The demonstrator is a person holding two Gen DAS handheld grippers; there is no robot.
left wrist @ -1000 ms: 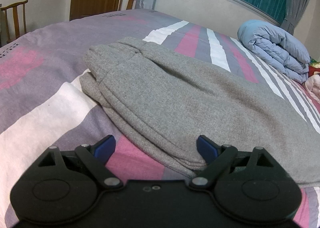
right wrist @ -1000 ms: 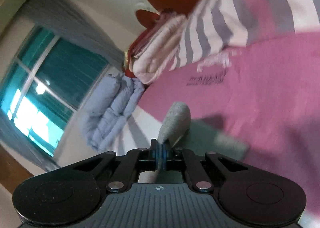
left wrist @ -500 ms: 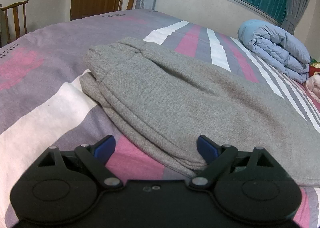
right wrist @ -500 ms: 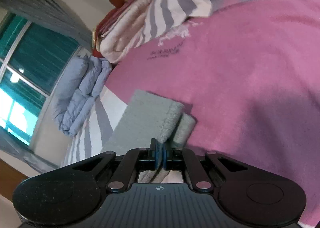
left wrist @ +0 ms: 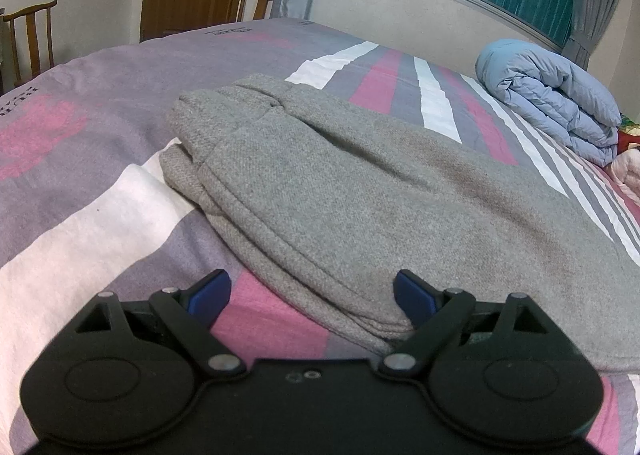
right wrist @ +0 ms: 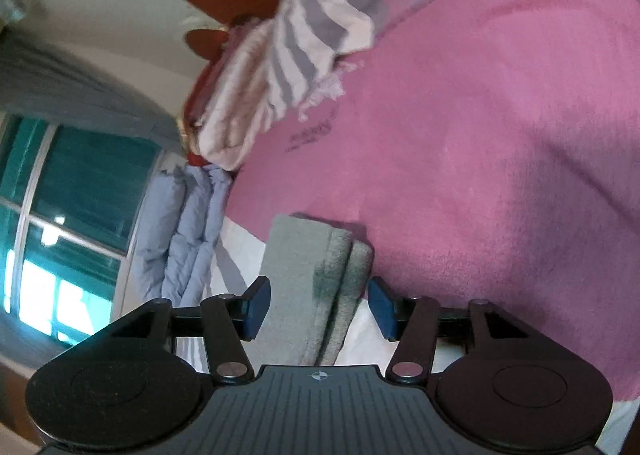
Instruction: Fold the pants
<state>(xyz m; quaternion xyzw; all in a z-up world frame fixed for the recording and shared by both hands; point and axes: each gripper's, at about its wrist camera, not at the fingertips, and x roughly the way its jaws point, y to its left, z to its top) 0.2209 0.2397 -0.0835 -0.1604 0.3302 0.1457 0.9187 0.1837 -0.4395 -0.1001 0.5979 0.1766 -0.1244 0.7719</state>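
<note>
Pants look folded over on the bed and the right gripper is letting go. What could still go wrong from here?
1. The right gripper has just been opening, with the pants hem between its pads; pulling back could snag it and undo the fold.
2. The left gripper is open at the pants' near edge; a nudge could shift the layers.

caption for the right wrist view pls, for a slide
Right gripper, jaws just opening, releases the folded grey pants onto the bed cover.

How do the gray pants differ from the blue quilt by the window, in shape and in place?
The gray pants lie folded flat and wide in the middle of the bed; the blue quilt is a thick puffy bundle near the window. The pants are rough knit, the quilt smooth. Both rest on the striped bedcover.
</note>
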